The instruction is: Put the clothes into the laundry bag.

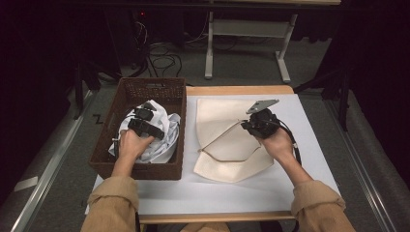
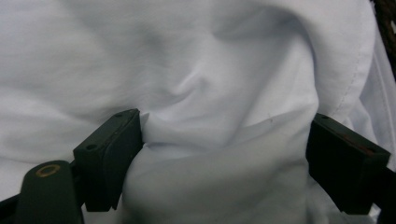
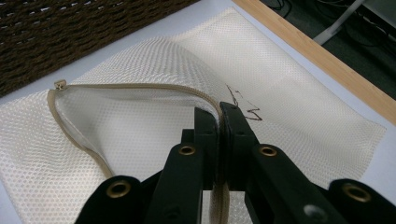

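The right gripper (image 3: 218, 114) clamps its fingers on the mesh laundry bag's (image 1: 227, 145) zipper edge (image 3: 140, 87). The left gripper (image 2: 224, 149), fingers spread, presses into the white cloth (image 2: 210, 70) in the wicker basket (image 1: 145, 87).

One dark brown woven wicker basket (image 1: 126, 163) stands on the table. One crumpled white cloth garment (image 1: 162, 137) lies inside it. One cream mesh laundry bag (image 1: 218, 121) with a beige zipper (image 3: 140, 86) lies on the one white sheet covering the tabletop (image 1: 232, 193). Two black two-jaw grippers are in use: the left gripper (image 1: 145, 107) and the right gripper (image 1: 245, 125), one in each of the person's two hands. Two tan sleeves (image 1: 113, 203) come in from below.
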Motion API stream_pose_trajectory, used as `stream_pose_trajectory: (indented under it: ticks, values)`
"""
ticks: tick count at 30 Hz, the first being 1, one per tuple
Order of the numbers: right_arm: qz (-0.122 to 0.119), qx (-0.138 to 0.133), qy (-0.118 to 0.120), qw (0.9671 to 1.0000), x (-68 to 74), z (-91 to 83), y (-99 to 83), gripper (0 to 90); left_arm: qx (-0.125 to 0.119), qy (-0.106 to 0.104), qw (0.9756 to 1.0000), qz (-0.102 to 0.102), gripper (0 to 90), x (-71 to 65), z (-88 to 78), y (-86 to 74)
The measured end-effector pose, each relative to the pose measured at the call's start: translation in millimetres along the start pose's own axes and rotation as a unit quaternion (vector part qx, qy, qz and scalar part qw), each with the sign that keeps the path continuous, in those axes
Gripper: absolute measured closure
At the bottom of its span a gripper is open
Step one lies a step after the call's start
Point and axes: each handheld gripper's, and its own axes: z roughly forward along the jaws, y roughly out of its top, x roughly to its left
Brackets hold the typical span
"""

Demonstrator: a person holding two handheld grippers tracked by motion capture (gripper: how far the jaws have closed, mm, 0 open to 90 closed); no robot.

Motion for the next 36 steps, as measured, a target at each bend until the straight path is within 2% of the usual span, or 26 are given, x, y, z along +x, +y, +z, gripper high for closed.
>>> stream_pose_trajectory:
  ticks: [4, 10, 14, 19, 26, 27, 30, 33, 36]
  values:
    - [-0.001, 0.0, 0.001, 1.0, 1.4, 0.7, 0.9, 86.7, 0.006, -0.003, 1.0, -0.006, 16.2, 2.6, 4.3, -0.3]
    - [-0.004, -0.001, 0.001, 1.0, 1.9, 1.1, 1.8, 86.7, 0.04, 0.018, 0.999, 0.008, 16.0, 0.6, 18.2, 0.6]
    - [-0.004, 0.002, 0.001, 1.0, 2.6, 1.9, 2.0, 86.6, 0.051, 0.015, 0.9986, 0.002, 16.6, 0.7, 23.4, 0.4]
    - [-0.003, 0.004, 0.002, 1.0, 3.6, 4.5, 3.0, 86.7, 0.066, 0.028, 0.9974, 0.005, 20.8, -2.2, 28.4, 0.7]
    - [-0.007, 0.005, -0.002, 1.0, 4.1, 3.7, 2.5, 86.7, 0.082, 0.031, 0.9961, 0.013, 41.5, -7.7, 26.2, 2.7]
    - [-0.001, 0.006, -0.001, 1.0, 4.9, 3.0, 2.2, 86.7, 0.085, 0.033, 0.9957, 0.014, 44.2, -9.3, 26.1, 3.4]
    - [-0.005, -0.001, 0.0, 1.0, 3.7, 1.5, 0.7, 86.7, 0.093, 0.042, 0.9947, 0.017, 50.2, -14.0, 26.0, 5.3]
    - [-0.008, 0.001, 0.006, 1.0, 3.4, 2.9, -0.9, 86.7, 0.095, 0.039, 0.9945, 0.019, 55.9, -14.6, 25.0, 6.3]
    - [-0.013, -0.002, 0.011, 0.9999, 1.3, 2.8, -1.6, 86.7, 0.092, 0.036, 0.9946, 0.034, 64.9, -15.2, 22.1, 6.0]
